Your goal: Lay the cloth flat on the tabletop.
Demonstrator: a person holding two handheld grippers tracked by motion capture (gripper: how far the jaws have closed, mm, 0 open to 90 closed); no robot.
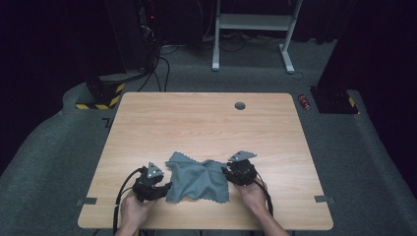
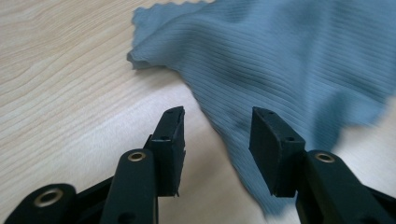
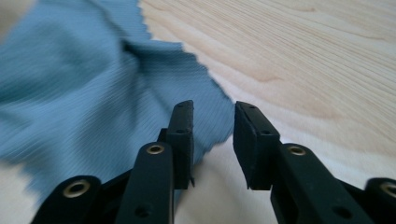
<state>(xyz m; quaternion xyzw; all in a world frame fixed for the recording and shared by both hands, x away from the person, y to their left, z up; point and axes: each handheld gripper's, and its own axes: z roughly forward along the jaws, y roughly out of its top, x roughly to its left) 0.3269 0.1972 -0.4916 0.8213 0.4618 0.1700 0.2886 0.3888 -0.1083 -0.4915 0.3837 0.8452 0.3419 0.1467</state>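
A crumpled grey-blue cloth (image 1: 196, 179) lies near the front middle of the wooden table (image 1: 196, 118). My left gripper (image 1: 167, 188) sits at the cloth's left edge, held by a hand coming from the bottom. In the left gripper view its jaws (image 2: 217, 126) stand open, and the cloth (image 2: 280, 56) edge runs loose between them on the wood. My right gripper (image 1: 225, 171) is at the cloth's right edge. Its jaws (image 3: 212, 116) are open too, low over the table, with a frayed corner of the cloth (image 3: 70, 84) under and between them, not pinched.
A round cable hole (image 1: 240, 105) sits near the table's far edge. Grey tape marks (image 1: 86, 201) flag the front corners. On the floor behind are a red can (image 1: 305, 102), a white desk frame (image 1: 253, 22) and a black-and-yellow base (image 1: 101, 96).
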